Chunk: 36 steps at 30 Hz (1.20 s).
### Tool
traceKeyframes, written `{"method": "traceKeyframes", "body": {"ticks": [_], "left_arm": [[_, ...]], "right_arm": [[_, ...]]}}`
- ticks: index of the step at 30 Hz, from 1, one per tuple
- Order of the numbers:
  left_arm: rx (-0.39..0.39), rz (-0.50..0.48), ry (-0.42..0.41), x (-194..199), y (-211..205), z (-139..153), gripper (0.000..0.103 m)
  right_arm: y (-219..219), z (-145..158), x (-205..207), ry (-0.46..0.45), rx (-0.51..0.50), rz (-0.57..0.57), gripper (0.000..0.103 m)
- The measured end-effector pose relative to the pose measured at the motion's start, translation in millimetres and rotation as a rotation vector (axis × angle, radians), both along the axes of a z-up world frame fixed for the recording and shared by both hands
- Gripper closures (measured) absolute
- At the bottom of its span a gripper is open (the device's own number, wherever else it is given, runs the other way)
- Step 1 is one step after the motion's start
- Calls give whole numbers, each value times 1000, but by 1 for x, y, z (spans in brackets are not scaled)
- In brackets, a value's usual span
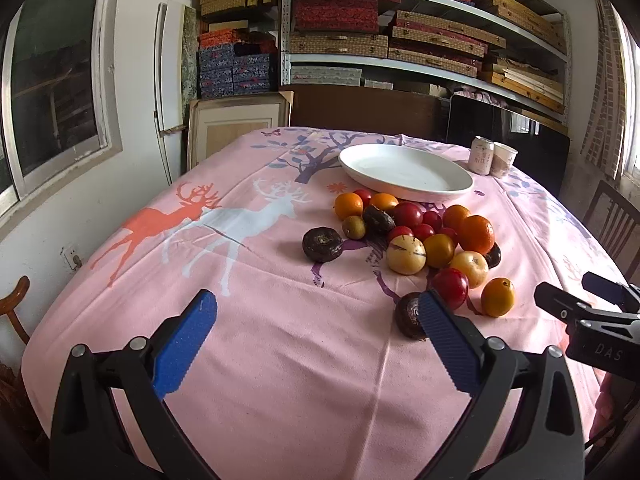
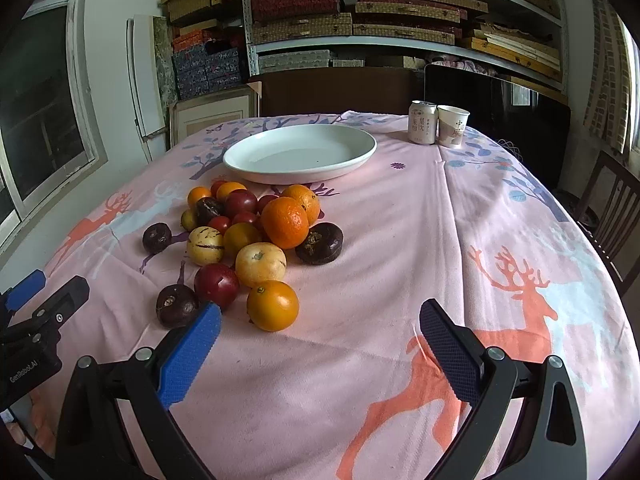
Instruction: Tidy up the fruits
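Observation:
A heap of fruit lies on the pink tablecloth: oranges (image 2: 285, 222), red plums (image 2: 216, 283), pale yellow melons (image 2: 260, 264) and dark purple fruits (image 2: 320, 243). It also shows in the left wrist view (image 1: 416, 236). Behind it stands an empty white plate (image 2: 300, 152), also in the left wrist view (image 1: 404, 168). My left gripper (image 1: 318, 338) is open and empty, its right finger beside a dark fruit (image 1: 408, 316). My right gripper (image 2: 320, 346) is open and empty, just in front of the nearest orange (image 2: 273, 306).
A drink can (image 2: 422, 122) and a paper cup (image 2: 452, 126) stand at the table's far right. Wooden chairs (image 2: 612, 216) stand by the right side. Shelves of boxes (image 2: 360, 12) fill the back wall. A window (image 1: 48, 92) is at left.

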<state>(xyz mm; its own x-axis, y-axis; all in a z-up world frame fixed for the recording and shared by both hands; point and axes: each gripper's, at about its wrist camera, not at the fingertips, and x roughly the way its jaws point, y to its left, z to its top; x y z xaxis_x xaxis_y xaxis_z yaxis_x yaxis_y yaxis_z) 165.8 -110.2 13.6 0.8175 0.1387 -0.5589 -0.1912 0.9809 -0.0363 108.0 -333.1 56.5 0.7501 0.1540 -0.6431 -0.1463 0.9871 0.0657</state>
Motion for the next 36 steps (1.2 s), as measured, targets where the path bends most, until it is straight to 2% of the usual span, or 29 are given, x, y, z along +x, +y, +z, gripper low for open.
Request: {"method": "traceKeyframes", "body": {"ticks": [4, 8, 16, 30, 36], "left_arm": [[-50, -22, 62, -27, 8, 11, 4], [-16, -26, 77, -40, 8, 12, 4], [7, -89, 80, -69, 15, 17, 4], [35, -137, 119, -76, 24, 21, 4], [18, -254, 95, -76, 15, 32, 4]], "right_arm": [[4, -1, 1, 23, 3, 13, 3], [6, 0, 0, 13, -41, -2, 3], [6, 2, -3, 8, -37, 28, 3], [3, 0, -1, 25, -36, 41, 3], [4, 0, 2, 49, -31, 74, 3]]}}
